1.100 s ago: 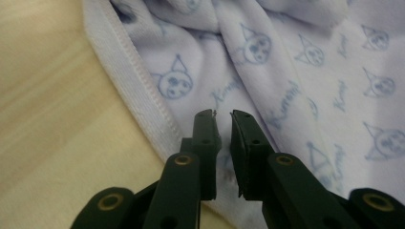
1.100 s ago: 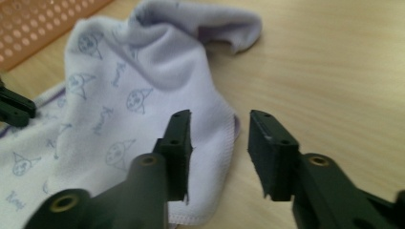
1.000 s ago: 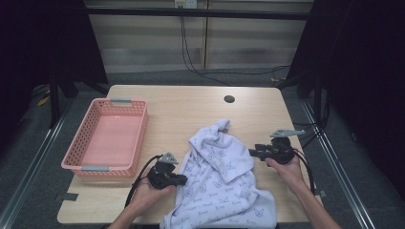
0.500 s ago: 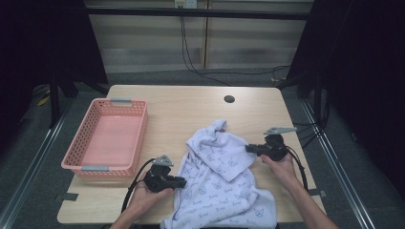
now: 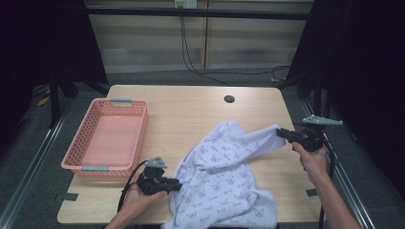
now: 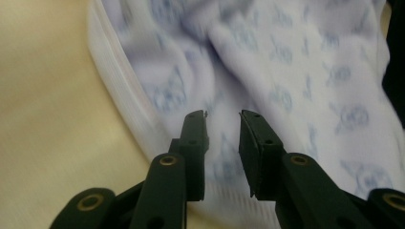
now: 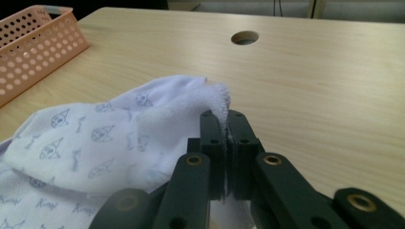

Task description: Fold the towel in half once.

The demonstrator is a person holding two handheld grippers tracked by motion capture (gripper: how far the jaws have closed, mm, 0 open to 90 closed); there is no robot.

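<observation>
At the right of the high view our right gripper (image 5: pixel 282 134) pinches a corner of the white printed cloth (image 5: pixel 224 176), which spreads across the lower middle of the table (image 5: pixel 191 109). Our left gripper (image 6: pixel 223 121), lower left, has just been opening; its jaws stand apart over the cloth's hem.

Soft printed cloth (image 5: pixel 224 176); matt wood table (image 5: pixel 191 109).

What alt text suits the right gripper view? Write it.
The right gripper is shut on a corner of a white printed towel, lifting it above a light wooden table. A pink perforated basket sits far left.
</observation>
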